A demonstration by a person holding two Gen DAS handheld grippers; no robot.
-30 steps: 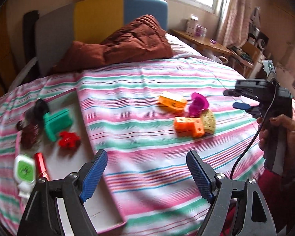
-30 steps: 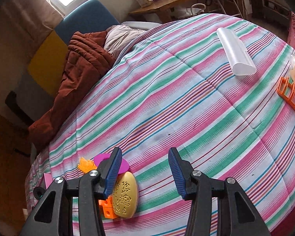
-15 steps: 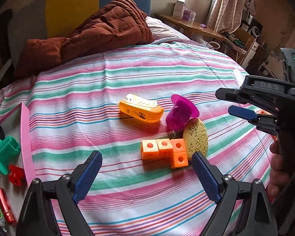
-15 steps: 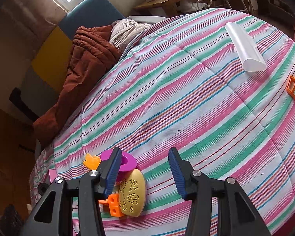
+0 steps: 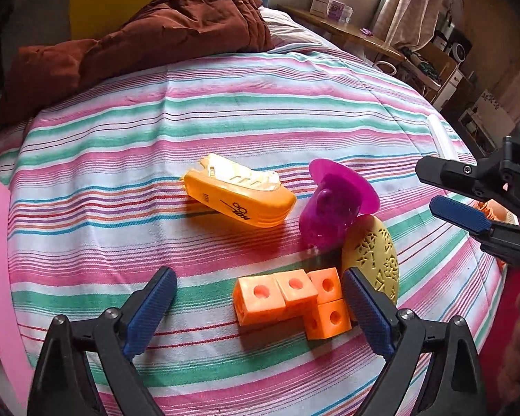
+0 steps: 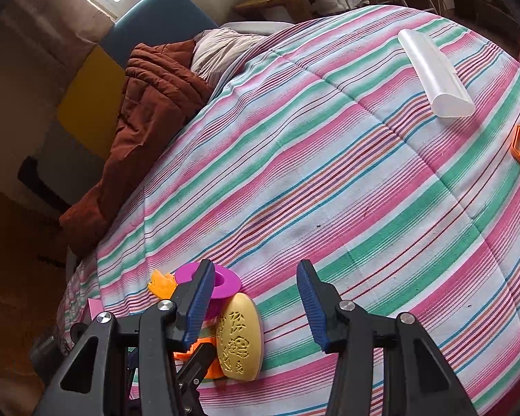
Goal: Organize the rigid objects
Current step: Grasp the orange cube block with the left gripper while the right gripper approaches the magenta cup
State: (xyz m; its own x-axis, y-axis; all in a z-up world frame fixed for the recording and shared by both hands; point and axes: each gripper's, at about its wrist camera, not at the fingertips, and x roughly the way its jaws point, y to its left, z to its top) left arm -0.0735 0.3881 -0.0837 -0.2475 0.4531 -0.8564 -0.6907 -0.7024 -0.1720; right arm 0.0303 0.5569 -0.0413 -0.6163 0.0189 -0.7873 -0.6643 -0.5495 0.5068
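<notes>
Left gripper (image 5: 258, 308): jaws spread wide, empty, flanking orange cube block (image 5: 291, 300) at lower centre. Right gripper (image 6: 256, 306): spread, empty, beside yellow oval piece (image 6: 239, 338), lower left.

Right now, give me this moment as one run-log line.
left gripper: open, empty, over orange block piece | right gripper: open, empty, beside yellow oval | purple cup, orange case: on striped bedspread

1 orange block piece (image 5: 291, 300), 1 orange case (image 5: 239, 196), 1 purple cup (image 5: 332, 208), 1 yellow oval (image 5: 374, 253), 1 clear tube (image 6: 435, 78).
</notes>
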